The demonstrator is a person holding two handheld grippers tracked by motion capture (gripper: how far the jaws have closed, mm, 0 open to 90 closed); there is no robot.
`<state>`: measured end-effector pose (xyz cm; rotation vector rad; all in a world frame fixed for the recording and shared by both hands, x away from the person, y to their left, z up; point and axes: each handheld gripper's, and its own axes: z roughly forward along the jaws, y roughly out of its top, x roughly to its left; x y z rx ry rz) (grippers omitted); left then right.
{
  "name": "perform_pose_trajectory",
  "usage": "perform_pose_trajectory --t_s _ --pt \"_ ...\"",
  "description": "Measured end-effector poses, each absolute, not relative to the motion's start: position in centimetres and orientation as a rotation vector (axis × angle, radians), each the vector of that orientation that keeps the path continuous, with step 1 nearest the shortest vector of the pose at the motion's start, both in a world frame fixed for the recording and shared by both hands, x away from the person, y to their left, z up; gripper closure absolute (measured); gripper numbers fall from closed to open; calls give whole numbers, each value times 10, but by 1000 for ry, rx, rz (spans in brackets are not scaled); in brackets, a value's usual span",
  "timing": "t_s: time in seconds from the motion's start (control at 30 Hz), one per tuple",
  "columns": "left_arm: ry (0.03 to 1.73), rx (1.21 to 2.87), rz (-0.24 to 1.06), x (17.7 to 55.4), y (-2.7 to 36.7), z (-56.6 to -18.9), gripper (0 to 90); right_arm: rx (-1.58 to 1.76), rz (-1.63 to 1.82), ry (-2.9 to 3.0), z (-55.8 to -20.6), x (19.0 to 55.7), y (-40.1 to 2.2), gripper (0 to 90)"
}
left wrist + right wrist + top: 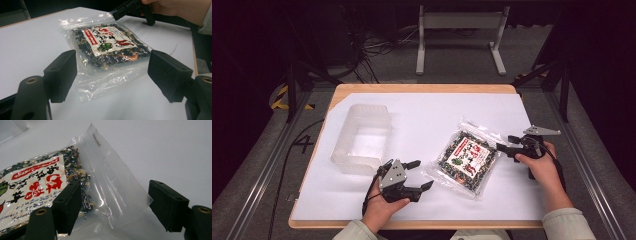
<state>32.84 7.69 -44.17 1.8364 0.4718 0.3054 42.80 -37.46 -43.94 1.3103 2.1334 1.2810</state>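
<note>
A clear plastic bag (466, 160) of dark dried bits, with a white and red printed label on its face, lies flat on the white sheet covering the desk (422, 89), a little right of the middle of the high view and turned at a slant. Its empty clear ends stick out at the upper right and the lower left.

The left claw (419, 175) sits at the lower middle of that view, held in a hand (382, 207) that comes up from the bottom edge. Its jaws stand spread and empty, pointing right toward the bag's lower left end, near it but apart. In the left gripper view the bag (107, 47) lies between and beyond the two black jaws, its crumpled clear end nearest the camera.

The right claw (507, 144) is at the right of the high view, in the other hand (539, 165), with its jaws pointing left at the bag's upper right end. In the right gripper view the jaws stand wide on either side of the bag's clear flap (112, 187); the pads do not press on it. The left-hand jaw there overlaps the filled part in the picture; whether it touches cannot be told.

A translucent plastic tub (362, 137), open at the top, stands at the left of the high view, well apart from the bag.
</note>
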Motion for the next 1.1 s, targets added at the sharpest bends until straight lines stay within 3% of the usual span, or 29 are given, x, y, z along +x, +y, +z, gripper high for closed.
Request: perform_pose_trajectory --t_s 0.43,0.57,0.73,0.9,1.1 --pt "483 1839 314 326 80 -442 244 1395 1258 2205 -442 434 -374 389" --pt "483 1841 319 326 81 -442 244 1453 1286 2203 -443 434 -374 458" --pt "484 1839 323 326 81 -442 243 1483 1282 2216 -441 433 -374 560" --pt "484 1842 316 326 81 -442 243 1485 1272 2214 -438 431 -375 745" --pt "491 1835 317 326 80 -442 236 1429 1252 2224 -433 429 -374 887"
